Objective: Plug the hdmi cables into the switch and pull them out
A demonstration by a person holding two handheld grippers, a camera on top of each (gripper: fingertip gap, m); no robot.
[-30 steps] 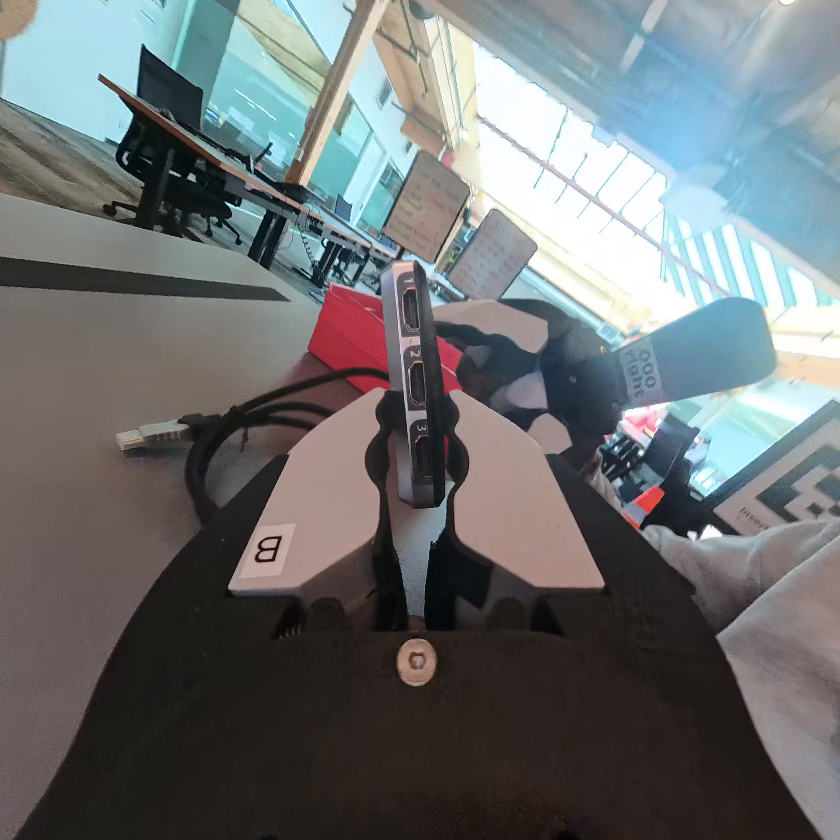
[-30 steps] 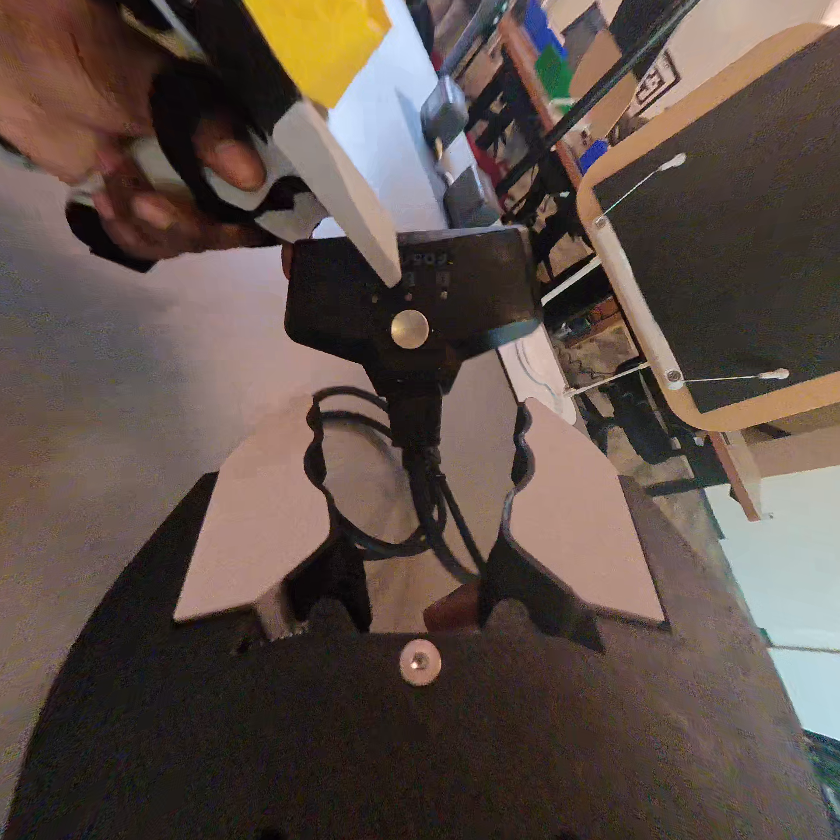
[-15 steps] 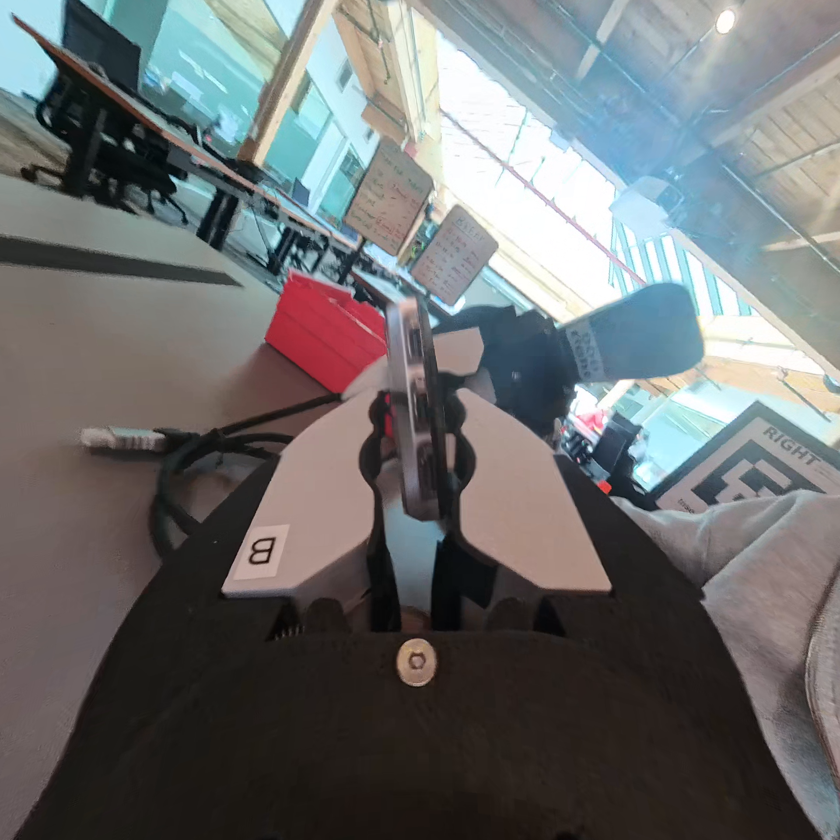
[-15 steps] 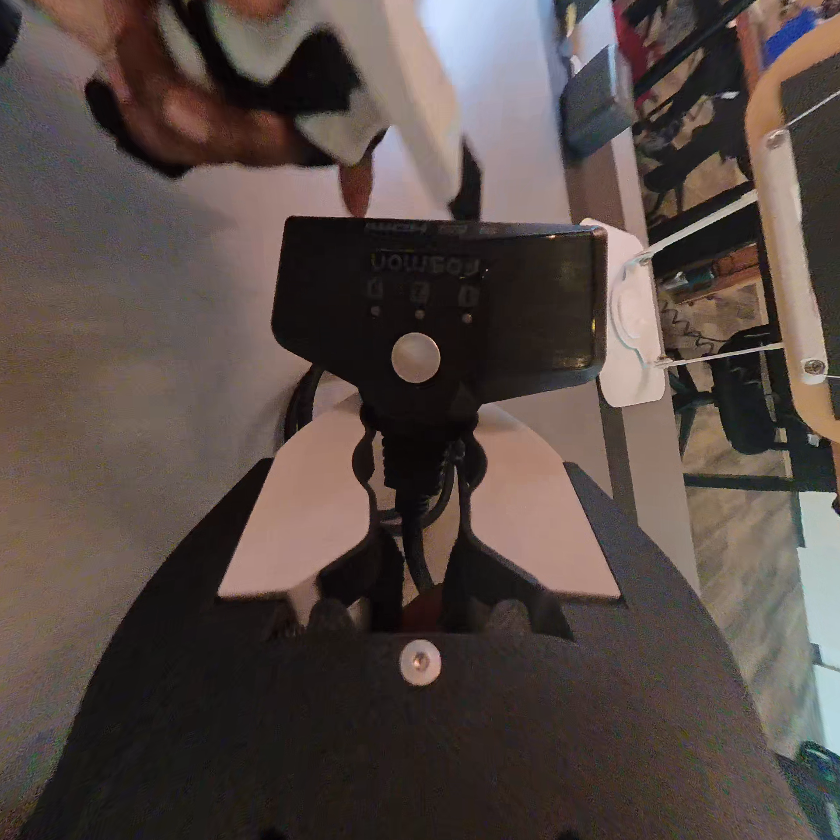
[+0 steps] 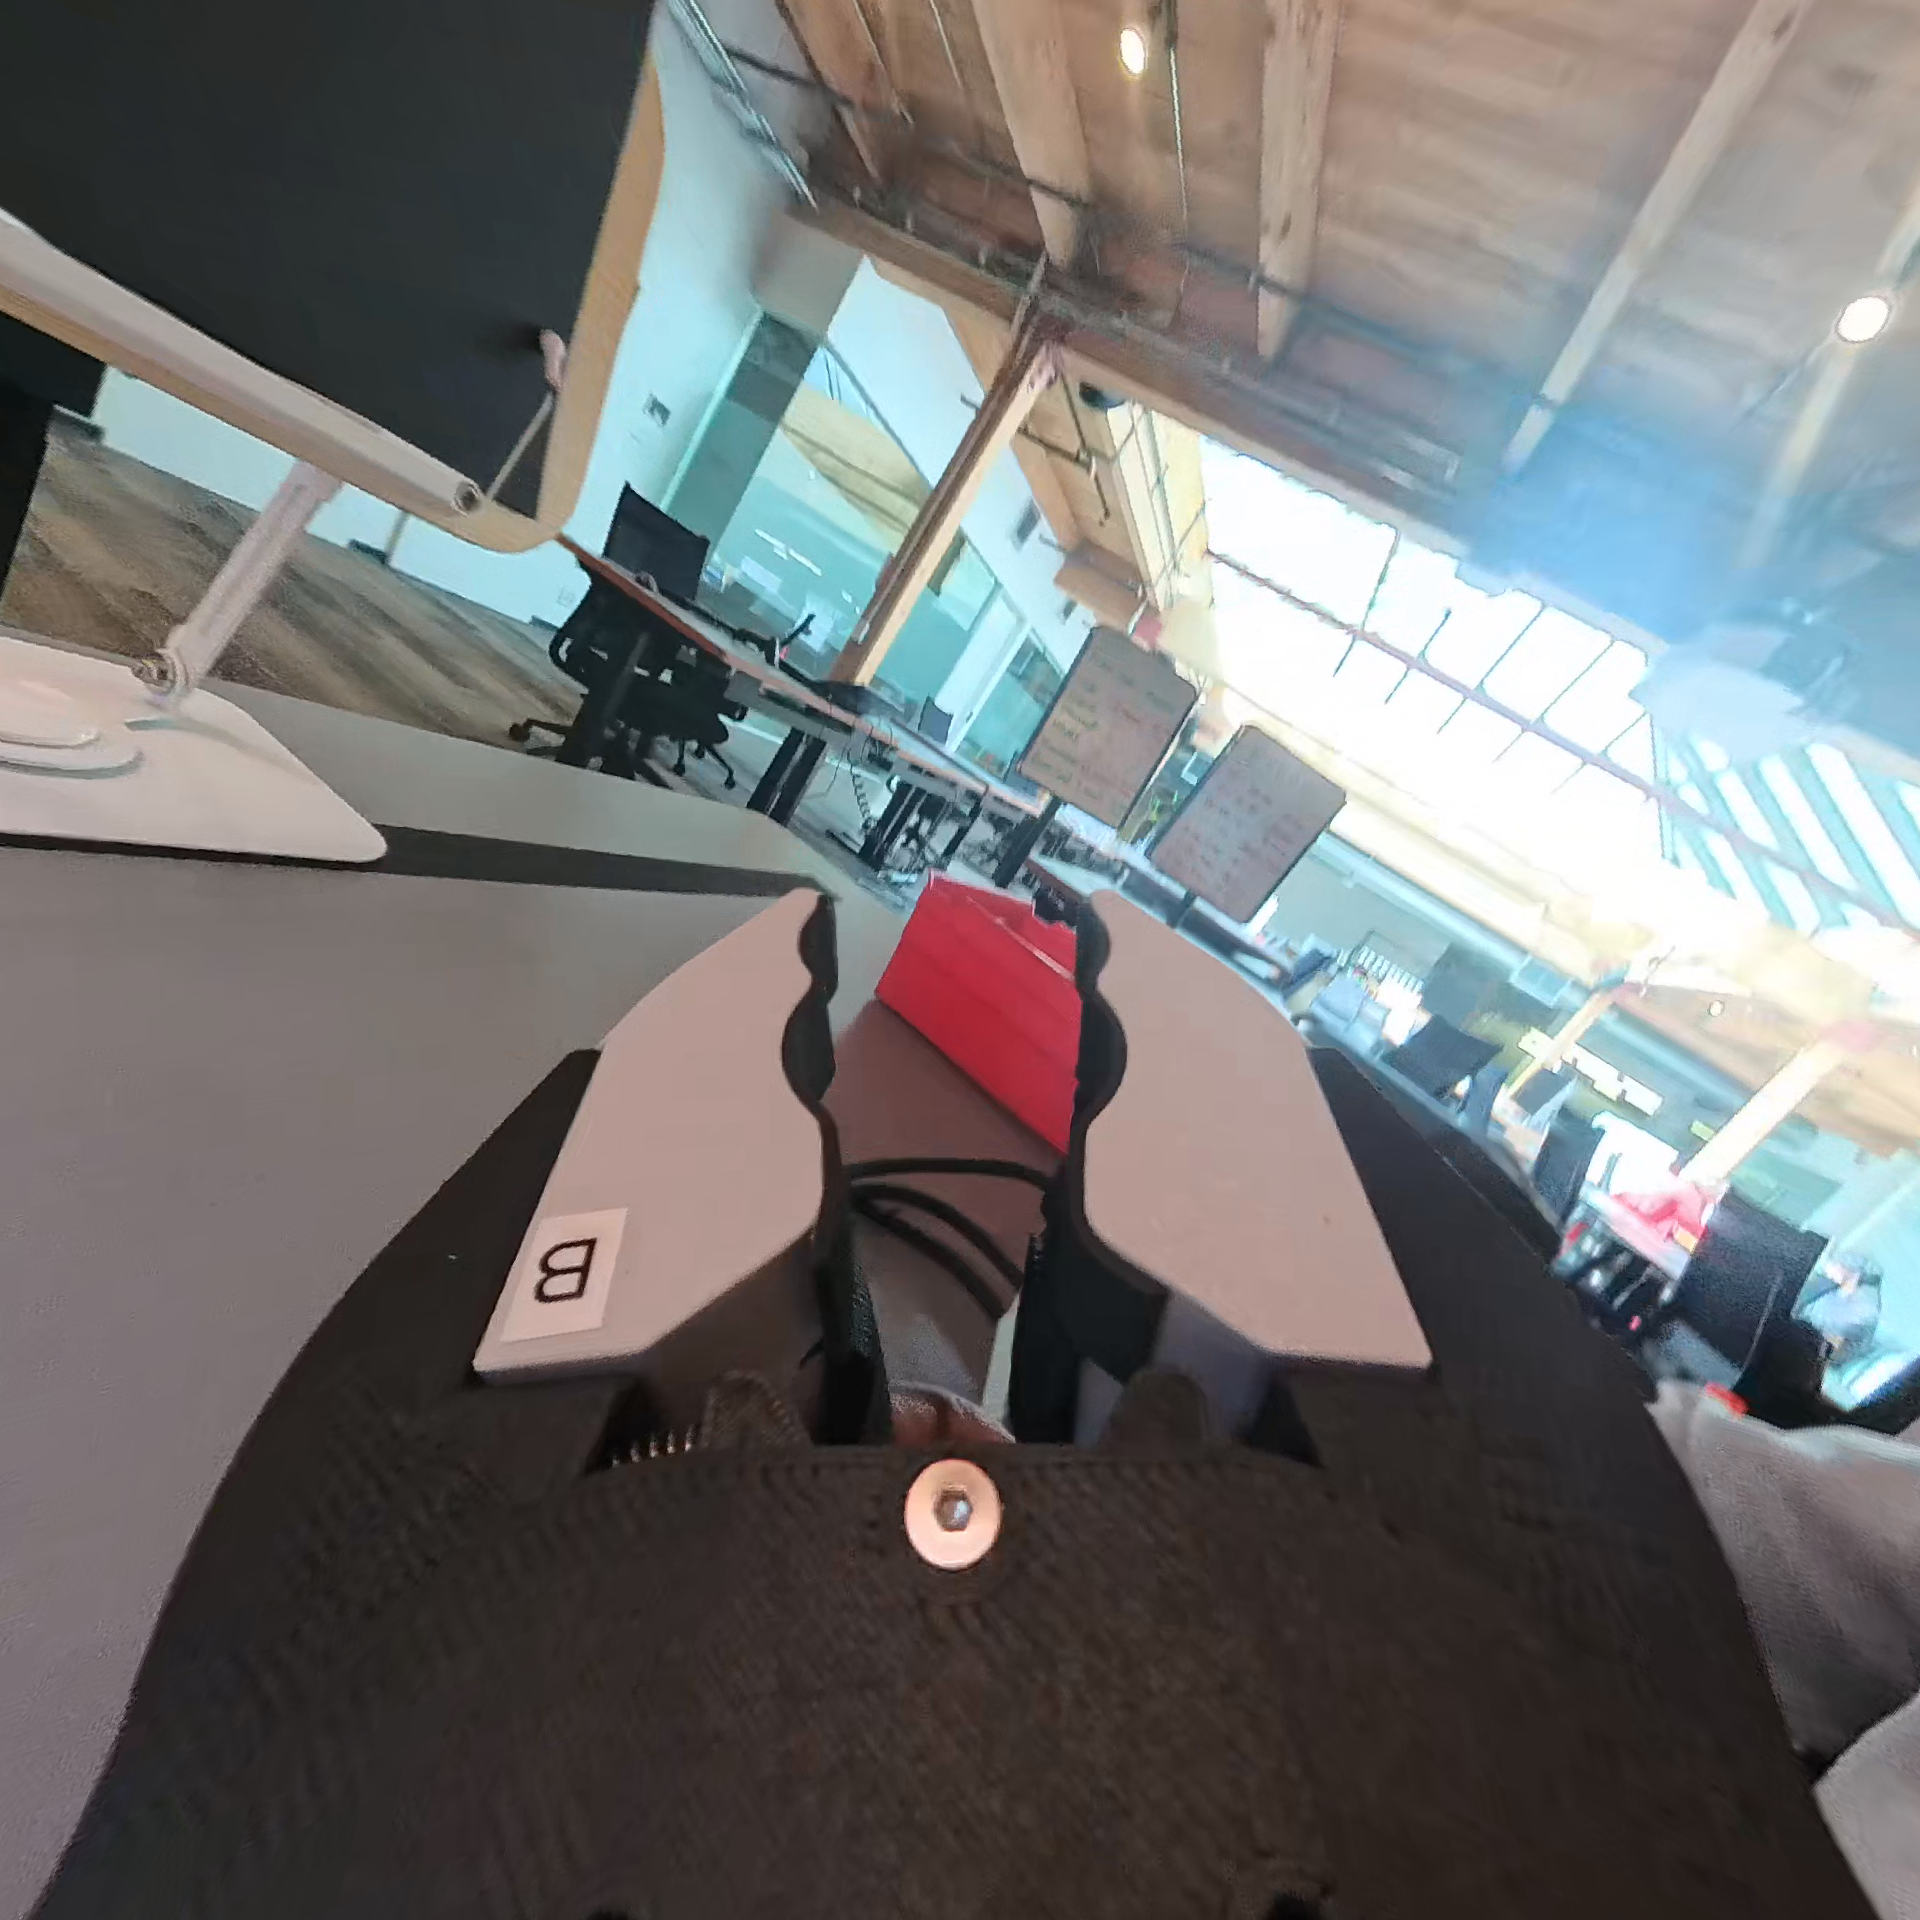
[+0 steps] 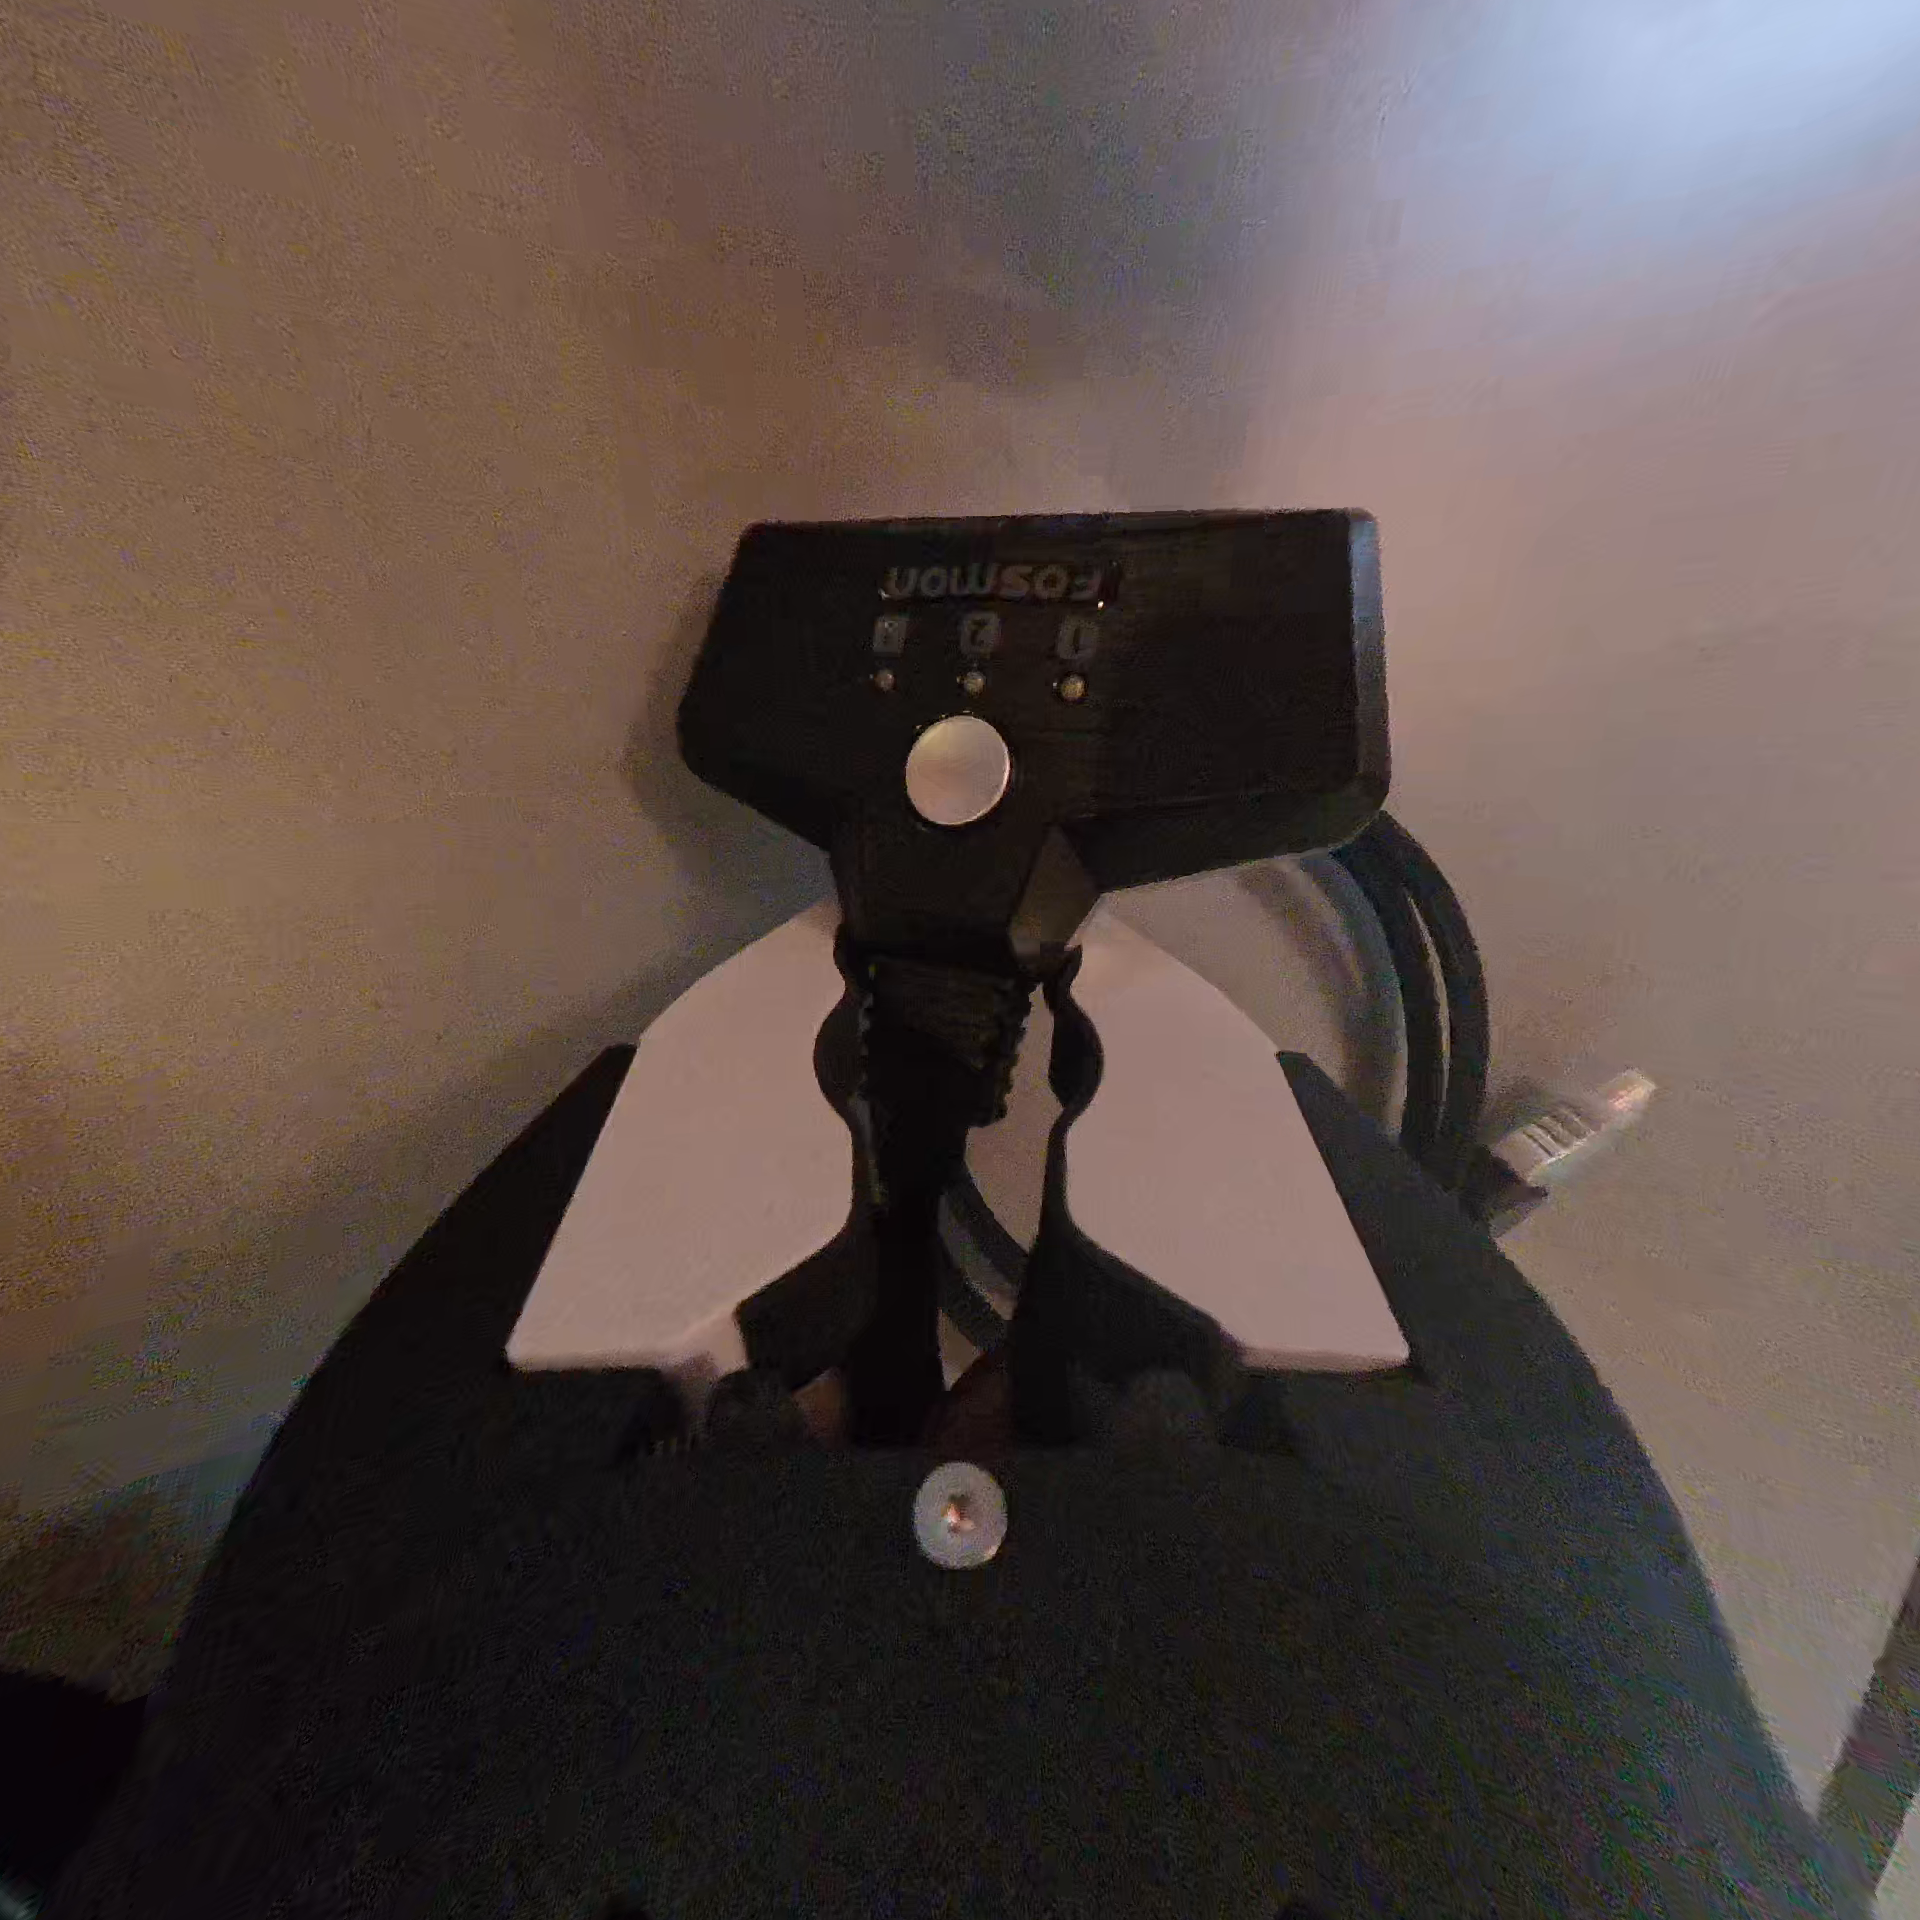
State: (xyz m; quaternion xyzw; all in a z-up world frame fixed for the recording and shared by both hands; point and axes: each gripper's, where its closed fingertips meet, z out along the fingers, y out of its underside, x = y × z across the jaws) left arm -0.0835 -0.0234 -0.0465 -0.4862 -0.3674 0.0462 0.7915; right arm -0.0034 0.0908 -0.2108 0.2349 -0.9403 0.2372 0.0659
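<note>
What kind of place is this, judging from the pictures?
Probably an open-plan office or workshop loft: rows of desks with office chairs, standing whiteboards, and a wooden beamed ceiling above large windows.

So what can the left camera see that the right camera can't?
Only the left view shows the open, empty left gripper, a red box, a white lamp base and the office behind. Only the right view shows the right gripper shut on the black switch at its neck, and a loose plug. Both show black cables on the grey table.
</note>
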